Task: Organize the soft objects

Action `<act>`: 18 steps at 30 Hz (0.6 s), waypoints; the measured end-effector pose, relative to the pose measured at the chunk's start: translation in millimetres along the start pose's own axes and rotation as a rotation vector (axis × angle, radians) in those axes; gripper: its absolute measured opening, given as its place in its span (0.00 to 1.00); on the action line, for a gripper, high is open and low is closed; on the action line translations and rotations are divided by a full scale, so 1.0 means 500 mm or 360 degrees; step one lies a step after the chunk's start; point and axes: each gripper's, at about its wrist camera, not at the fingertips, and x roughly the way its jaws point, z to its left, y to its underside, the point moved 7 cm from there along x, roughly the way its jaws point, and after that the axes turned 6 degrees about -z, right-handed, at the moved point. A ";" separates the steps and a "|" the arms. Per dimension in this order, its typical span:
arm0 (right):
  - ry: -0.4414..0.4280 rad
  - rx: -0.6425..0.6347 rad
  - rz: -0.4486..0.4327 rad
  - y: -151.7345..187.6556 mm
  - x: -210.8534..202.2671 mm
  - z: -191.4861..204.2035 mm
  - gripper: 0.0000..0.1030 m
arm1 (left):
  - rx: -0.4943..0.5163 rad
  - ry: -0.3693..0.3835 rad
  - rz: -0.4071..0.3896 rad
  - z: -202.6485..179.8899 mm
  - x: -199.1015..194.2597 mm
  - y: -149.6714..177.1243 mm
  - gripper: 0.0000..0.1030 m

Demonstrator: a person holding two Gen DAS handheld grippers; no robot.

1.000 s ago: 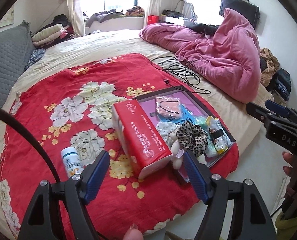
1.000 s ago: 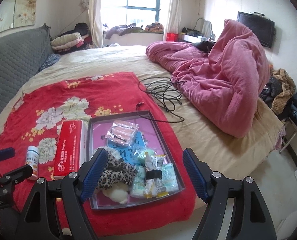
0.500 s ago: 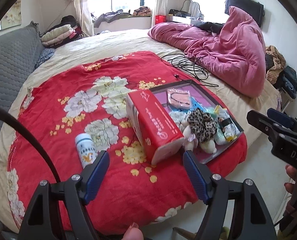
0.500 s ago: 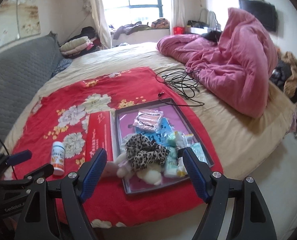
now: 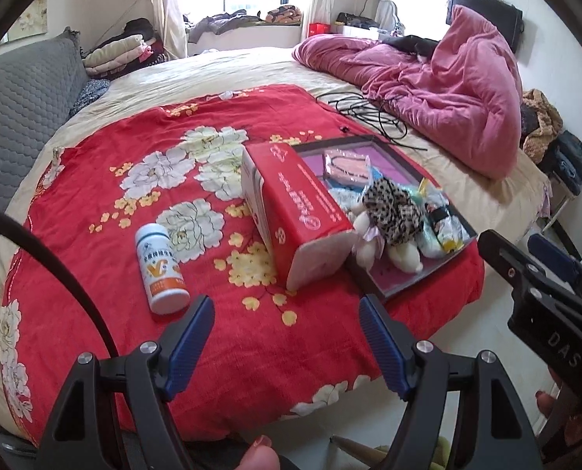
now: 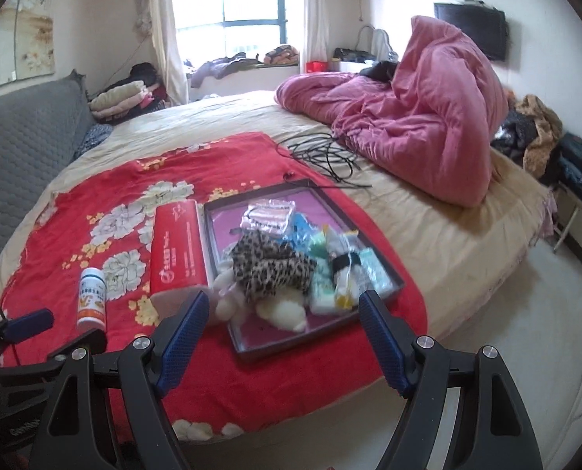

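On the bed, a red floral blanket (image 5: 95, 196) carries a dark tray (image 6: 392, 286) of soft items: a leopard-print cloth (image 6: 271, 266), white plush (image 6: 287, 313) and small packets. A red tissue pack (image 5: 298, 211) lies just beside the tray, a white bottle (image 5: 159, 270) nearby. Black cable (image 6: 322, 156) and a pink quilt (image 6: 427, 125) lie beyond. The left view alone shows a fingertip (image 5: 259, 456). Left gripper (image 5: 287, 321) and right gripper (image 6: 283, 313) tilt downward, jaws wide, empty.
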 end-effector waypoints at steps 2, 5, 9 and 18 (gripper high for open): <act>0.0032 0.0015 0.0009 0.018 0.000 -0.003 0.77 | -0.0012 -0.0001 0.0004 0.001 0.004 0.007 0.73; 0.0078 0.0000 0.0047 0.045 0.011 -0.008 0.77 | -0.0018 0.0001 0.0010 0.000 0.013 0.017 0.73; 0.0132 0.0054 0.0132 0.076 0.029 -0.031 0.77 | -0.0006 -0.0005 0.0012 -0.001 0.021 0.027 0.73; 0.0170 0.0054 0.0138 0.097 0.038 -0.042 0.77 | -0.0022 -0.0007 0.0049 0.000 0.045 0.051 0.73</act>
